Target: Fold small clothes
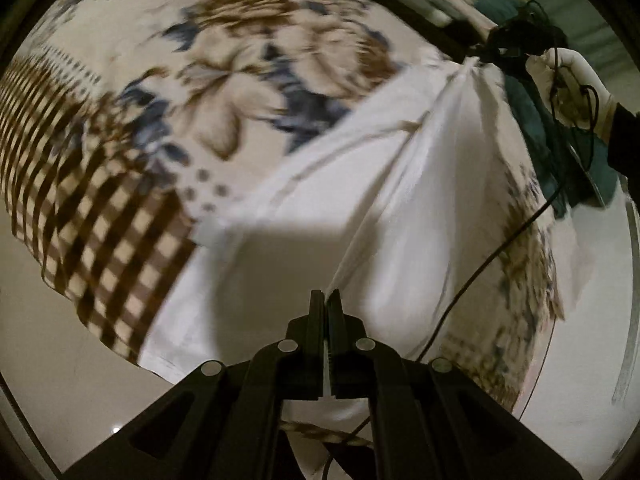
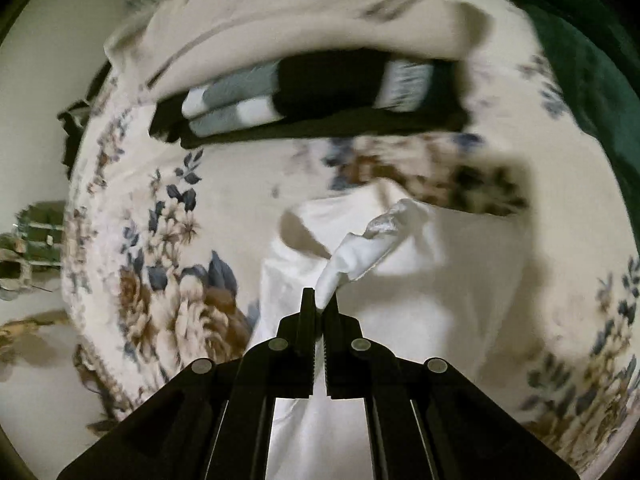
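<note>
The left gripper is squeezed tight on one edge of the white cloth. The right gripper pinches a bunched corner of it too. The cloth hangs stretched between them, above the flowery bed cover.

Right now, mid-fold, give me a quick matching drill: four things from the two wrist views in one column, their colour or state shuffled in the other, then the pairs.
Things:
1. white garment
2. folded stack
3. bedspread
4. gloved hand

States:
A. floral print, spread under everything
B. lies at the far side, black, grey and white
C. holds the right gripper
D. pinched at two spots, one by each gripper, and stretched between them

Pairs: 1-D, 2-B, 3-A, 4-C

The left gripper is shut on the garment too.
</note>
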